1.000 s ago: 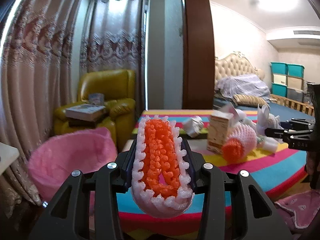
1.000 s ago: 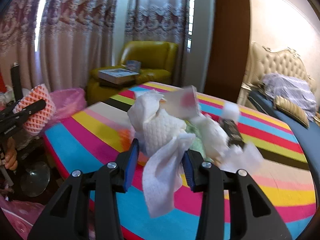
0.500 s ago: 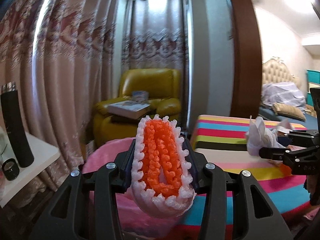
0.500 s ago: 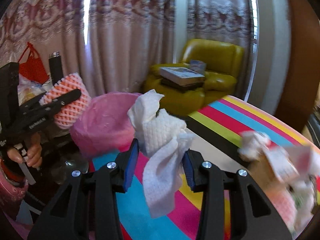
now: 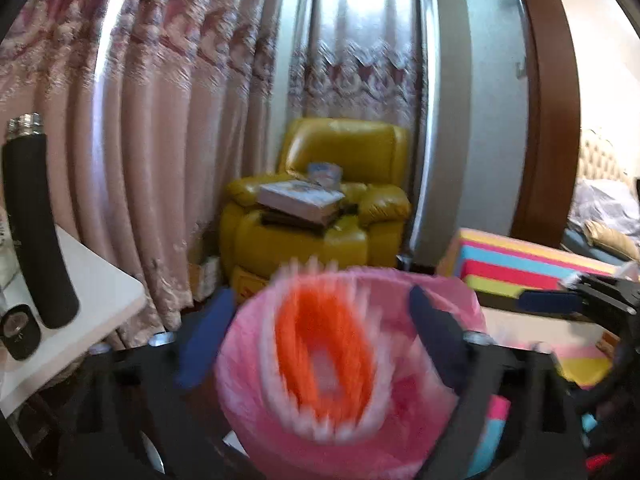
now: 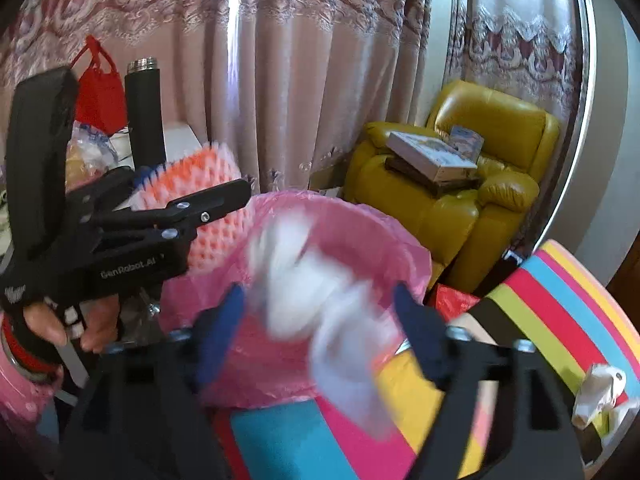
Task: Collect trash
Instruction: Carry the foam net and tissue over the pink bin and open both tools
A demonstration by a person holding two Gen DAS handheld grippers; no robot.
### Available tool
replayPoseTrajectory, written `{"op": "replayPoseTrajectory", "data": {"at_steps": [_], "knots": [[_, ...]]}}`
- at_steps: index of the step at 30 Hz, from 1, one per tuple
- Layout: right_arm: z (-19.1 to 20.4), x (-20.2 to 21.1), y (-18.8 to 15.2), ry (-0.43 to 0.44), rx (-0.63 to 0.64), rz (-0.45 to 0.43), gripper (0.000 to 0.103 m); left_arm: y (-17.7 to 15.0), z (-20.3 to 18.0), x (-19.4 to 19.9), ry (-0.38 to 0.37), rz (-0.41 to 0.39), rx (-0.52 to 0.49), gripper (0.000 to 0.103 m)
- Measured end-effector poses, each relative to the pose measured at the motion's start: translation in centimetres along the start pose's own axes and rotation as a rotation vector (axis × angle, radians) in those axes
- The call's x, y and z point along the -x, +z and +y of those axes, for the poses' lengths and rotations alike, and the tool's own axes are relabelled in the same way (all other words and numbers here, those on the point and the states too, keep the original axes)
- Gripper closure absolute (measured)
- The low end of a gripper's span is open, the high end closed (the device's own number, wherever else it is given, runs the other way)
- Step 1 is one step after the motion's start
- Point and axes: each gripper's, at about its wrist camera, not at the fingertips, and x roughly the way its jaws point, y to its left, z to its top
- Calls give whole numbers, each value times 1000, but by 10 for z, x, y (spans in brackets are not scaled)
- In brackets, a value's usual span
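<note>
Landmark = pink trash bag [image 5: 452, 300], lined bin, mouth open, set betw. the yellow armchair [image 5: 344, 184] and the striped surface [image 5: 520, 256].

Left gripper [image 5: 320, 316]: fingers spread wide, blue pads clear of the load on both sides. Orange-and-white foam net [image 5: 320, 356] sits betw. them, blurred, not pinched, right over the bag mouth. In right wrist view the same net [image 6: 200, 188] shows at the bag's left rim, beside the left gripper [image 6: 188, 196], w/ a hand [image 6: 52, 320] on its handle.

Right gripper [image 6: 320, 316]: fingers also wide apart, gaps on each side of the load. White paper towel wad [image 6: 316, 292] is betw. them, blurred, loose, partly over the bag [image 6: 360, 236] opening and partly trailing over the near rim toward the surface [image 6: 560, 304]. Cannot tell if it touches either pad.

Right of the bag, on the surface: another crumpled white scrap [image 6: 600, 384]. Left of the bag: black flask [image 5: 36, 220] upright on a white side table [image 5: 100, 292]; red bag [image 6: 98, 88] behind it. Books [image 6: 428, 156] stacked on the armchair seat, behind the bag.
</note>
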Motion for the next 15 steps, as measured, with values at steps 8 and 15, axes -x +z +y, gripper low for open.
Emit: {"op": "replayPoseTrajectory", "data": {"at_steps": [8, 15], "knots": [[-37, 84, -40, -59, -95, -77, 16, -4, -22, 24, -32, -30, 3, 13], [-85, 178, -102, -218, -218, -131, 16, -17, -93, 49, -214, -26, -41, 13]]}}
